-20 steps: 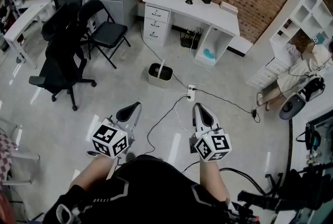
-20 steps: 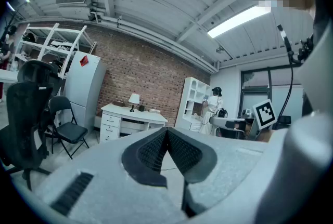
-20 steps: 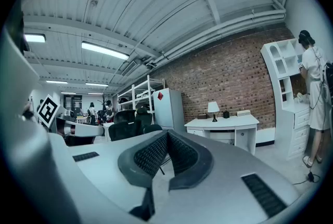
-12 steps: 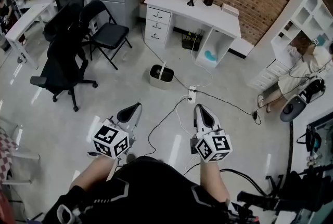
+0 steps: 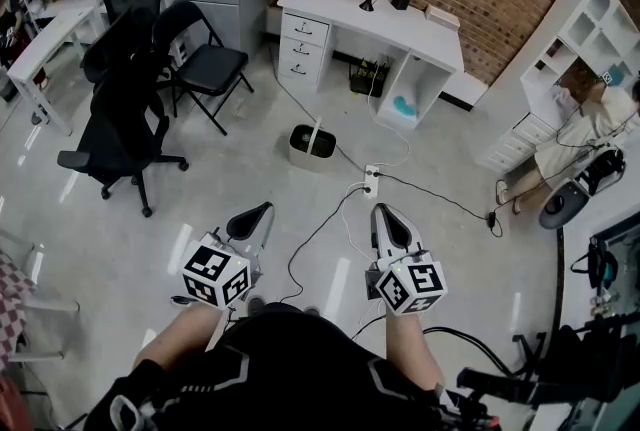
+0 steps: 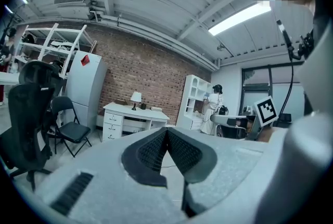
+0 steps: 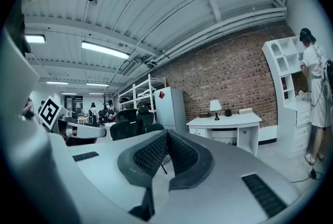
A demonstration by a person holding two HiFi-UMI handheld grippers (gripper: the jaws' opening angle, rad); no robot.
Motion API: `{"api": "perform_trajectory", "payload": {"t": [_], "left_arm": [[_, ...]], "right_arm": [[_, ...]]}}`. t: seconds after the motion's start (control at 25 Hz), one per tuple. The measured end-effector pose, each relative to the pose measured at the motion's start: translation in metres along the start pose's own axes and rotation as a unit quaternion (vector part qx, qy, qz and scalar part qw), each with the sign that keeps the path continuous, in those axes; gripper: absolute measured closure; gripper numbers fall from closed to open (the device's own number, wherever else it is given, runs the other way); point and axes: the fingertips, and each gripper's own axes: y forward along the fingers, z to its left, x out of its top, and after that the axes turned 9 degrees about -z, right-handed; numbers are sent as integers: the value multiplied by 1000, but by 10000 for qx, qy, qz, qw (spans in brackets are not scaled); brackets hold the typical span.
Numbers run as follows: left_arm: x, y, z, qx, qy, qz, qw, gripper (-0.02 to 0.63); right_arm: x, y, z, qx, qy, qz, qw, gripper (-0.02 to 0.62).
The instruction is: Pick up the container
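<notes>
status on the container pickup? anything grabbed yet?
Done: nothing. The container sits on the floor near the white desk, untouched.
In hand: nothing. The left gripper and the right gripper are both shut with nothing between the jaws, held well short of the container.
Left: probably everything, meaning approach it, open a gripper, close on it and lift.
</notes>
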Motion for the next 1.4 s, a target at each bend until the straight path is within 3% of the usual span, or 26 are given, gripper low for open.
{"api": "perform_trajectory", "payload": {"t": [0.44, 0.76, 1.4], "left_arm": [[9, -14, 50, -339, 78, -65, 9994, 597], [-4, -13, 77, -552, -148, 28, 9984, 597], [3, 76, 121, -143, 5, -26, 9999, 597]], "right_arm": [[-9, 35, 41, -139, -134, 55, 9998, 586], [-20, 56, 60, -166, -184, 162, 9996, 586], [-28, 153, -3, 254, -24, 56, 9997, 586]]}}
